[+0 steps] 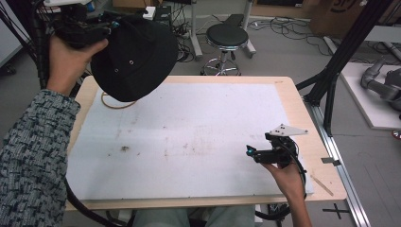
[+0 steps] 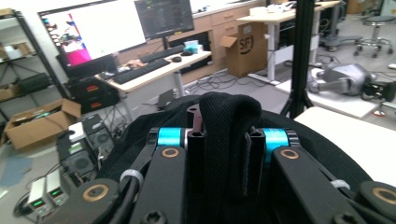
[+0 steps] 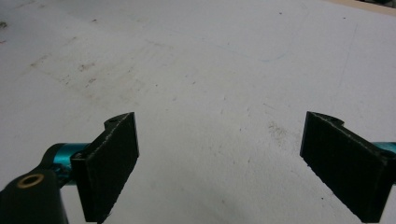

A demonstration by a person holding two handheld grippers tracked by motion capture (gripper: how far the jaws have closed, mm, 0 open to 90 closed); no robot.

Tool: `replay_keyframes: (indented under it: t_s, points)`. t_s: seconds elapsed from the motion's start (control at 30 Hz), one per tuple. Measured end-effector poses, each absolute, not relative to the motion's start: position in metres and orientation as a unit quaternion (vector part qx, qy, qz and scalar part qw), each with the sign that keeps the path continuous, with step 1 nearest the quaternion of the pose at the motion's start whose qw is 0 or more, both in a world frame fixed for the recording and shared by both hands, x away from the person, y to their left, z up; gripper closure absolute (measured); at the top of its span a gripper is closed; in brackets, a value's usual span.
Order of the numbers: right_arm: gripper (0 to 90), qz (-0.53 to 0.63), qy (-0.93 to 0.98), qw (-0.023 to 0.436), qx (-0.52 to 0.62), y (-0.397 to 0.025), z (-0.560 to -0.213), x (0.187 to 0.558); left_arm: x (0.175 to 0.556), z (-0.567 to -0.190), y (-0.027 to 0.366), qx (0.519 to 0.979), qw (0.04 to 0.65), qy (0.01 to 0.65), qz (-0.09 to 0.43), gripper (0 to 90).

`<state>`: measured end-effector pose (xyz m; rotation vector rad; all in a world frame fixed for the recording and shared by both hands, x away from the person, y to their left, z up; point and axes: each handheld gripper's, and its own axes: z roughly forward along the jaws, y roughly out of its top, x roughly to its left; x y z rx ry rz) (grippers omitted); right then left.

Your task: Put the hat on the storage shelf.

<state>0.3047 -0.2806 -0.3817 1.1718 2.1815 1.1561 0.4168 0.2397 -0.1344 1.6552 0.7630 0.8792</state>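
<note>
A black cap (image 1: 135, 56) hangs in the air above the table's far left corner. My left gripper (image 1: 101, 26), held up in a hand with a patterned sleeve, is shut on it. In the left gripper view a fold of the cap's fabric (image 2: 229, 112) is pinched between the two jaws of the left gripper (image 2: 223, 140). My right gripper (image 1: 250, 152) is low over the white mat (image 1: 189, 137) near the front right. In the right gripper view this right gripper (image 3: 224, 163) stands wide open, with only stained mat between its pads.
A tan ring (image 1: 111, 103) lies on the mat under the cap. A thin wooden stick (image 1: 321, 184) rests on the table's right edge. A black stool (image 1: 227, 38) stands beyond the far edge, and a black frame post (image 1: 340, 56) rises at the right.
</note>
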Motion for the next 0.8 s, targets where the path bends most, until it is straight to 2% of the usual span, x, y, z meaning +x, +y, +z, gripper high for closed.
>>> replay_keyframes:
  t_s: [0.8]
  points:
    - [11.3,0.417,0.782,0.211,0.413,-0.272,-0.384,0.289,0.442,-0.148,0.285,0.685,0.496,0.359,0.395,77.3]
